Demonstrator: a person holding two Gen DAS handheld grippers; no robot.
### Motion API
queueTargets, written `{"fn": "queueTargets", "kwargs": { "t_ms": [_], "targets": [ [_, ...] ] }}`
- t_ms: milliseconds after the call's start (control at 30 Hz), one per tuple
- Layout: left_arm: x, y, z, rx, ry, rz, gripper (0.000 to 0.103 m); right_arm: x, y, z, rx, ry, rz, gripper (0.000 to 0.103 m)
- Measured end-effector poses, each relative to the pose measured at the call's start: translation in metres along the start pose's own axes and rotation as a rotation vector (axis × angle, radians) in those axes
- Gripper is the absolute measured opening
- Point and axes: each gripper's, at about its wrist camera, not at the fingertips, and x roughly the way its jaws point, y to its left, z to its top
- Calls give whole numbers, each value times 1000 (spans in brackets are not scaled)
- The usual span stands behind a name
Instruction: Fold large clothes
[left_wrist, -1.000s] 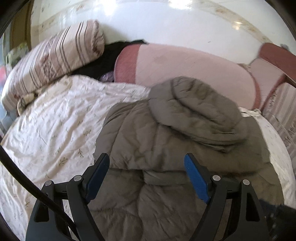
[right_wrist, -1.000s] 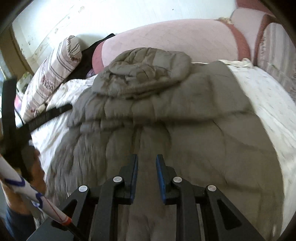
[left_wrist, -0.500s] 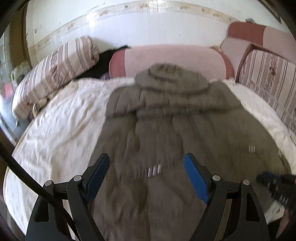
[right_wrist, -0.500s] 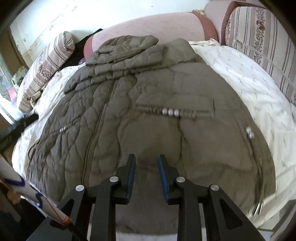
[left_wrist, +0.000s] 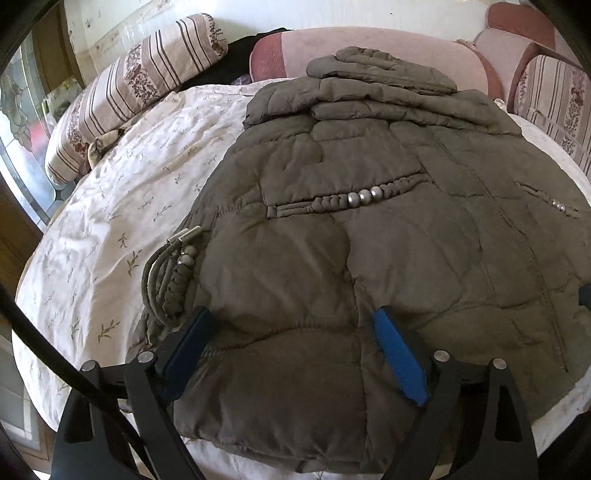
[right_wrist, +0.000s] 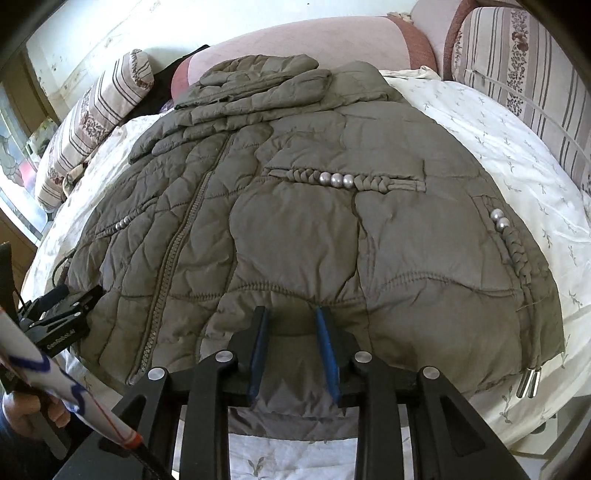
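Observation:
An olive-grey quilted hooded coat (left_wrist: 369, 229) lies spread front-up on the bed, hood (left_wrist: 380, 70) at the far end, hem toward me. It also shows in the right wrist view (right_wrist: 314, 221). My left gripper (left_wrist: 291, 325) is open, its blue pads straddling the hem at the coat's left side. My right gripper (right_wrist: 291, 314) is partly open with a fold of the hem between its pads, near the coat's right half. The left gripper also shows in the right wrist view (right_wrist: 62, 306) at the far hem corner.
The bed has a white floral sheet (left_wrist: 122, 206). A striped bolster pillow (left_wrist: 136, 81) lies at the far left, a pink headboard cushion (left_wrist: 369, 40) behind the hood, striped cushions (right_wrist: 524, 74) at the right. Cords with metal tips (right_wrist: 528, 384) hang off the hem.
Both grippers have drawn back from over the coat's middle down to its near hem. The right gripper's jaws have spread wider. The coat now lies flat and in full view.

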Motion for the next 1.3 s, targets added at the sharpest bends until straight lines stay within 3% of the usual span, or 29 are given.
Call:
{"fn": "queueTargets", "kwargs": {
  "t_ms": [433, 600, 700, 867, 967, 1100, 1200, 1300],
  "targets": [
    [3, 3, -3, -5, -33, -10, 95, -1, -2, -6, 28, -36, -3, 36],
    [2, 3, -4, -5, -34, -14, 95, -5, -4, -10, 28, -66, 15, 48],
    [2, 4, -5, -4, -41, -23, 95, -8, -8, -15, 27, -91, 88, 67],
    [2, 6, -6, -11, -49, -40, 96, -18, -2, -16, -12, -80, 59, 69],
    [-3, 9, -9, -1, -58, -54, 96, -32, -6, -13, -21, -157, 18, 69],
    [-12, 18, -9, -4, -61, -106, 96, -47, -44, -8, 99, -248, -3, 69],
    [-25, 38, -5, -42, -111, -70, 96, -54, -78, -7, 217, -280, -48, 69],
    [-32, 77, 4, -145, -155, -45, 96, -67, -106, -10, 284, -311, -105, 69]
  ]
}}
